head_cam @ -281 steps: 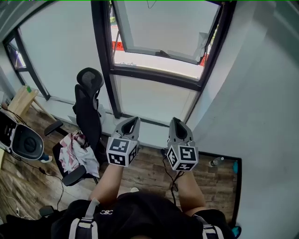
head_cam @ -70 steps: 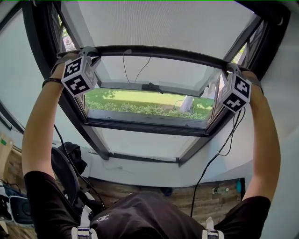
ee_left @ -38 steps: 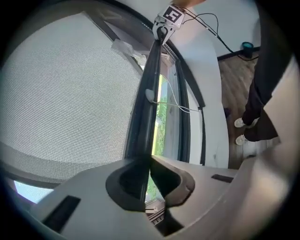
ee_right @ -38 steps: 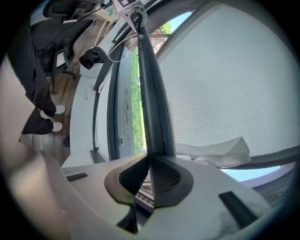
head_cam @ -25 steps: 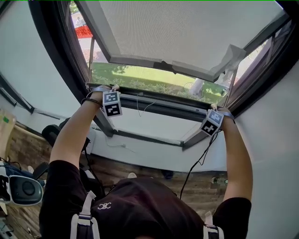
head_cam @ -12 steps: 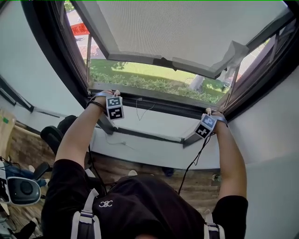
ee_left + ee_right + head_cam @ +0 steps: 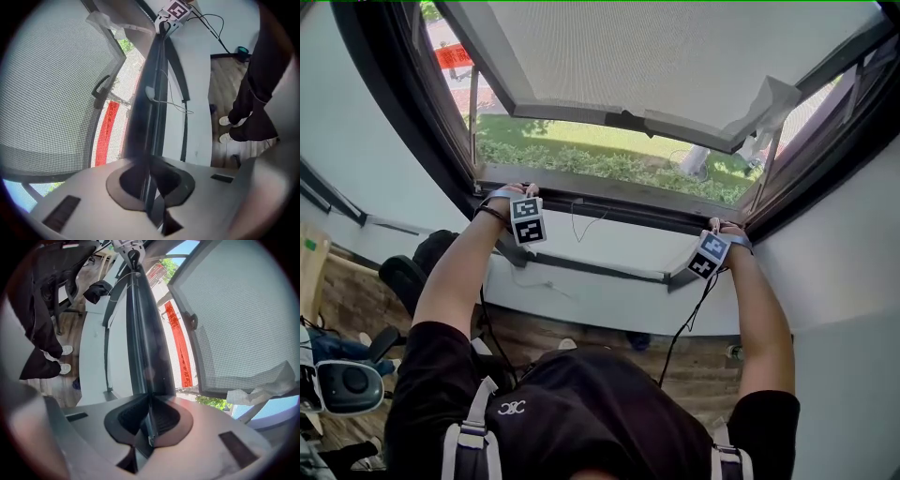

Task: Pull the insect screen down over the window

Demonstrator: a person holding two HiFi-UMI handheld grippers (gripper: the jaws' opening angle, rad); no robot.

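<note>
The only lettering is on the red banner [image 7: 453, 56] outside at far left, and it is too small for you to read. An office chair [image 7: 412, 267] stands below left, clear of your arms. Your left tool [image 7: 514, 192] is pinched tight on the left end of the pull bar [image 7: 609, 199]. That bar lies low across the window [image 7: 384, 122], with the insect screen [image 7: 51, 93] stretched above it. A thin cord [image 7: 581, 220] dangles from the bar's middle. The white emblem [image 7: 511, 407] on your dark top is illegible. Your right tool [image 7: 719, 228] clamps the bar's right end, and its cable [image 7: 684, 319] hangs toward the wooden floor [image 7: 581, 333].
</note>
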